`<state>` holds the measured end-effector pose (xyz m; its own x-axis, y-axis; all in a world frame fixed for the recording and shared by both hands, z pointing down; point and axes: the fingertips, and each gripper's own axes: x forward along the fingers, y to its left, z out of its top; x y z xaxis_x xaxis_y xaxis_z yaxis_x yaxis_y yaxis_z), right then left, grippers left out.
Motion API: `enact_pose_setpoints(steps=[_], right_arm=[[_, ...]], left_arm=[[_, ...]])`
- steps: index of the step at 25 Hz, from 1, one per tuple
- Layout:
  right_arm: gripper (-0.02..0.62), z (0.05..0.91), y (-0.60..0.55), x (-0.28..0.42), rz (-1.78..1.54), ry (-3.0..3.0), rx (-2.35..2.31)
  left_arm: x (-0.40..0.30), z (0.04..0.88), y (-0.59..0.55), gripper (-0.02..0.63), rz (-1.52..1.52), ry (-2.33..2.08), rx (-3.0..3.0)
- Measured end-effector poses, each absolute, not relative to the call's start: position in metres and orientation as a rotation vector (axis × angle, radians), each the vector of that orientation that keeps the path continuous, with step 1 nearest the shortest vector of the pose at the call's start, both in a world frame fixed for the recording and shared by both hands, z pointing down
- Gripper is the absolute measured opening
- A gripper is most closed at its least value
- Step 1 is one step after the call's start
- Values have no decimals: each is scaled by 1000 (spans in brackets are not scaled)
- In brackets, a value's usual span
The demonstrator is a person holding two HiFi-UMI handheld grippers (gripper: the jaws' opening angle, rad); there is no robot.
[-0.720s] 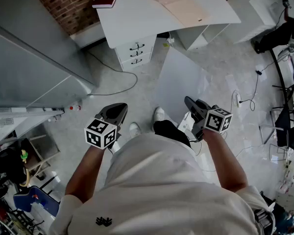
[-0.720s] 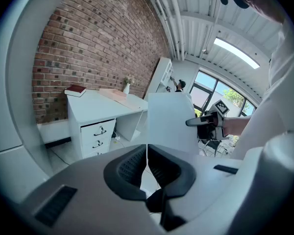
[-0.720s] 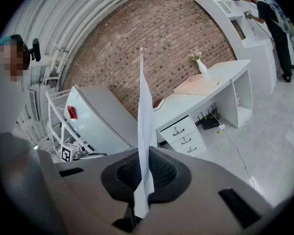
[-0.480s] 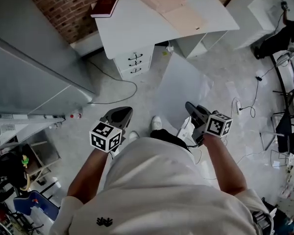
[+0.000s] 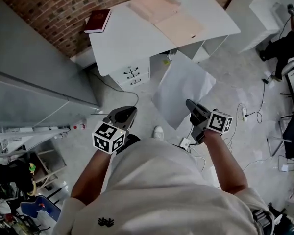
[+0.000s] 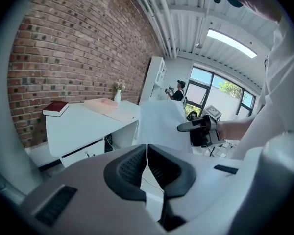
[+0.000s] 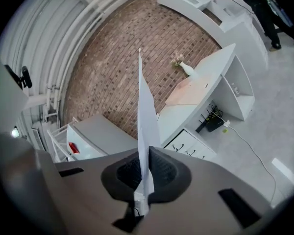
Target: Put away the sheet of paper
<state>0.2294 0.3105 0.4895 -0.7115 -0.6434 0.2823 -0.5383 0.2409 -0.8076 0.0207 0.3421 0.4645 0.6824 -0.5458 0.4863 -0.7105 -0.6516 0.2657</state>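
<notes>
Now R tool (image 7: 145, 174) pinches the paper sheet (image 5: 183, 88).

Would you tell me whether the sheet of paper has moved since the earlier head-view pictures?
Yes: clamped in the right gripper, the sheet of paper has come closer to the white desk.

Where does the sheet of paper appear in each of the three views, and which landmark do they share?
Head view: sheet of paper right of centre, held by the right gripper over the floor.
Left gripper view: centre, a flat white panel beside the desk.
Right gripper view: centre, edge-on, a thin upright strip between the jaws.
Shared landmark: white desk by the brick wall.
</notes>
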Motion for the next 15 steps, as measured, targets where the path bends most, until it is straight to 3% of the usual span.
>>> enact_pose_setpoints(steps=[7,15], right_arm=[[28,496,254,269,-1523,2166,-1133],[28,498,159,280,-1505,1973,-1159]], left_arm=[[58,468,297,29,523,-916,2471],[47,480,200,29,543,-814,2533]])
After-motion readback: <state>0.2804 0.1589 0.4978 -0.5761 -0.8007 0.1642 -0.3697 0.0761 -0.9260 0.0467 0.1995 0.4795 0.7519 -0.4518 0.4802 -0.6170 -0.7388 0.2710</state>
